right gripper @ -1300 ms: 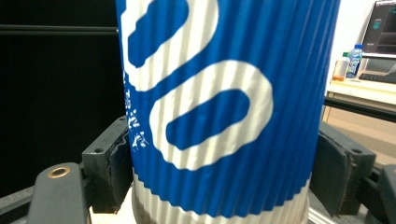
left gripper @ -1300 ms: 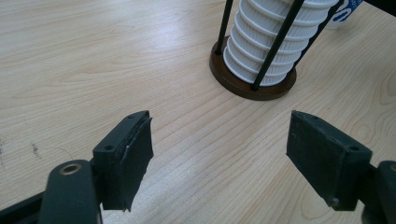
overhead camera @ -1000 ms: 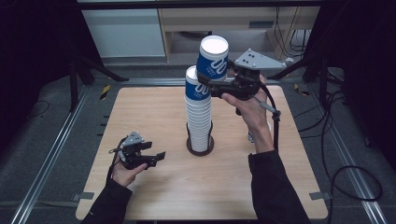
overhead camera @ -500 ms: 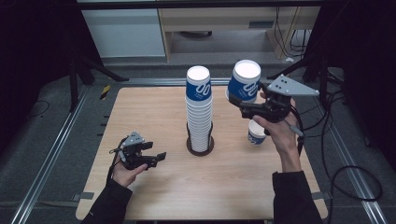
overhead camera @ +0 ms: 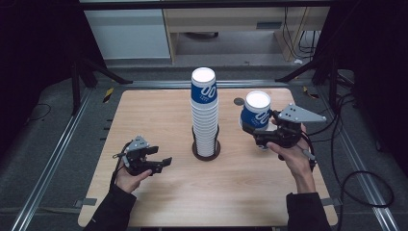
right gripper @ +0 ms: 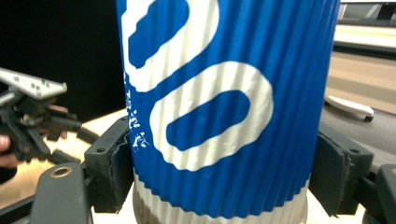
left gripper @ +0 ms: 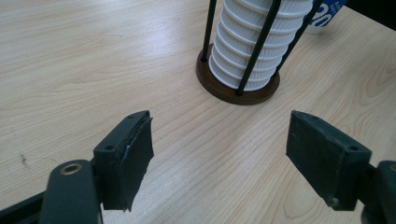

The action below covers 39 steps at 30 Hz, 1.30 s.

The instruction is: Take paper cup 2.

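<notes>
A tall stack of blue-and-white ribbed paper cups (overhead camera: 204,110) stands upside down in a dark round holder (overhead camera: 207,153) with thin black rods at the table's middle. To its right, my right gripper (overhead camera: 257,131) is shut on one upturned cup (overhead camera: 256,113), held just above the tabletop. Up close, the cup (right gripper: 224,93) sits between both pads (right gripper: 112,168). My left gripper (overhead camera: 161,162) rests open at the front left, empty. Ahead of the left gripper (left gripper: 219,154) are the stack (left gripper: 261,46) and holder base (left gripper: 219,86).
A small dark disc (overhead camera: 239,101) lies on the wooden table (overhead camera: 159,115) behind the held cup. Metal rails (overhead camera: 62,139) run along both sides of the table. A black cable (overhead camera: 346,183) trails off the right edge.
My right gripper has carried the cup from the top of the stack to the right and down, close to the table. The left gripper has stayed put.
</notes>
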### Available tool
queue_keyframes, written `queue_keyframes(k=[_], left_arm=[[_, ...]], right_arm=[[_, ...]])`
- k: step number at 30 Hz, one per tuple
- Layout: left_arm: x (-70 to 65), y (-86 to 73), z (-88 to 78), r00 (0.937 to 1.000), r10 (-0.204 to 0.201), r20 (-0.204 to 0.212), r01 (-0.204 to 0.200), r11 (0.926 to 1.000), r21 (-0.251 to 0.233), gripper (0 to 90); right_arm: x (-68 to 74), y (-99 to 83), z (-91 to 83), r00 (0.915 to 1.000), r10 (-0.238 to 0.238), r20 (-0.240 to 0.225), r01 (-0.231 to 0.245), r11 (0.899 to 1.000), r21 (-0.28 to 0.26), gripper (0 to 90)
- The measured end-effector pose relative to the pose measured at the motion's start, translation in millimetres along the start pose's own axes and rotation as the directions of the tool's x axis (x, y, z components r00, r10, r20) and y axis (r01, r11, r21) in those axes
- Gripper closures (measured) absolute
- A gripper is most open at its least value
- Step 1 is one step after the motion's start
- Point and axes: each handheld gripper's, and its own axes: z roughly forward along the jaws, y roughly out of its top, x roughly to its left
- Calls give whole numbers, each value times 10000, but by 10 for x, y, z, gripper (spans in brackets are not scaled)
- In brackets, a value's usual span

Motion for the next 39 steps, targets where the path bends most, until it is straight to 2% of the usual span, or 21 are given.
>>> queue_keyframes(k=[4,8,10,14,19,22,23,26,27,28,29,31,34,39], left_arm=[[-24,14,-6,9999,88,63,-88,10000,4,223],[-52,26,-11,9996,194,183,-194,9998,-6,223],[-64,31,-12,9995,246,220,-246,9997,-4,224],[-91,39,-9,9990,322,323,-323,9995,21,223],[-127,50,-11,9977,456,503,-459,9989,38,223],[-159,61,-15,9960,544,708,-547,9985,20,223],[-159,61,-15,9960,544,708,-547,9985,20,222],[-189,78,-25,9937,678,896,-684,9977,39,222],[-189,78,-25,9937,678,896,-684,9977,39,222],[-197,82,-26,9931,680,958,-684,9977,13,222],[-203,87,-31,9925,723,986,-728,9973,10,222],[-219,95,-38,9915,787,1037,-793,9968,20,223],[-246,106,-46,9900,871,1111,-876,9962,-5,222],[-291,123,-46,9869,974,1287,-979,9952,-21,222]], right_arm=[[11,-117,-2,9998,-87,-180,92,9995,305,210],[37,-252,8,9978,-157,-638,198,9977,650,215],[42,-271,11,9975,-191,-679,240,9971,728,215],[97,-375,52,9933,-339,-1103,465,9924,1138,216],[143,-421,81,9893,-483,-1379,673,9883,1368,216],[192,-485,114,9817,-572,-1816,856,9846,1527,216],[192,-485,114,9817,-572,-1816,856,9846,1527,216],[238,-546,166,9715,-656,-2276,1073,9785,1760,216],[238,-546,166,9715,-656,-2276,1073,9785,1760,216],[263,-565,199,9655,-756,-2491,1251,9739,1892,216],[263,-565,199,9655,-756,-2491,1251,9739,1892,216],[293,-588,237,9583,-816,-2737,1396,9699,1997,216],[341,-625,296,9472,-994,-3048,1734,9584,2266,215],[396,-663,367,9305,-1123,-3487,2062,9473,2453,215]])
